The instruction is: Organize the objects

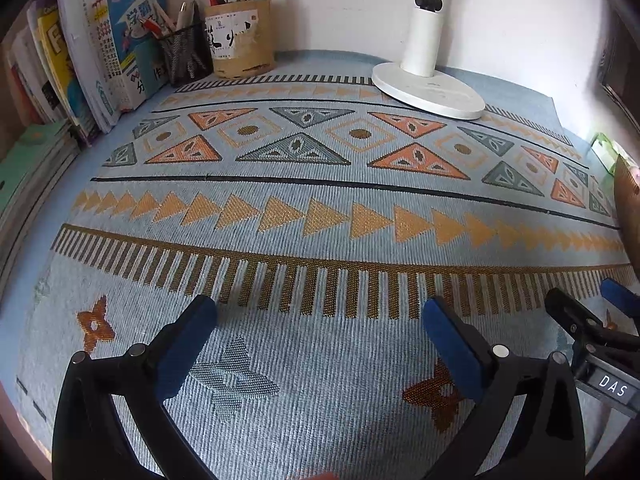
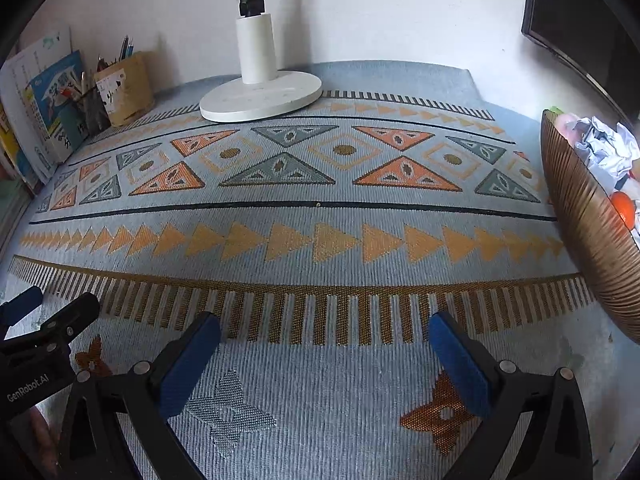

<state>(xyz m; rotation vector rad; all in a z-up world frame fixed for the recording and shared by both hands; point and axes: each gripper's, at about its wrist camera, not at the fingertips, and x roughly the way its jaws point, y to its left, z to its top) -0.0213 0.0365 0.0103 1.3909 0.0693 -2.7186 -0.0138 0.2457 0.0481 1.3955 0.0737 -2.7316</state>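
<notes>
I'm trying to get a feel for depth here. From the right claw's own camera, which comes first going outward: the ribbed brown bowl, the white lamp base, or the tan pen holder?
1. Ribbed brown bowl, just to the right of the right claw.
2. White lamp base, straight ahead near the wall.
3. Tan pen holder, far left corner beside the books.

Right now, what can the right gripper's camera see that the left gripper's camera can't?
Only the right wrist view looks inside the brown ribbed bowl: crumpled paper and an orange ball-like thing.
Only the left wrist view clearly shows the stacked books at the far left.
Both show the white lamp base, pen holders, patterned mat, and both grippers open: left, right.
</notes>
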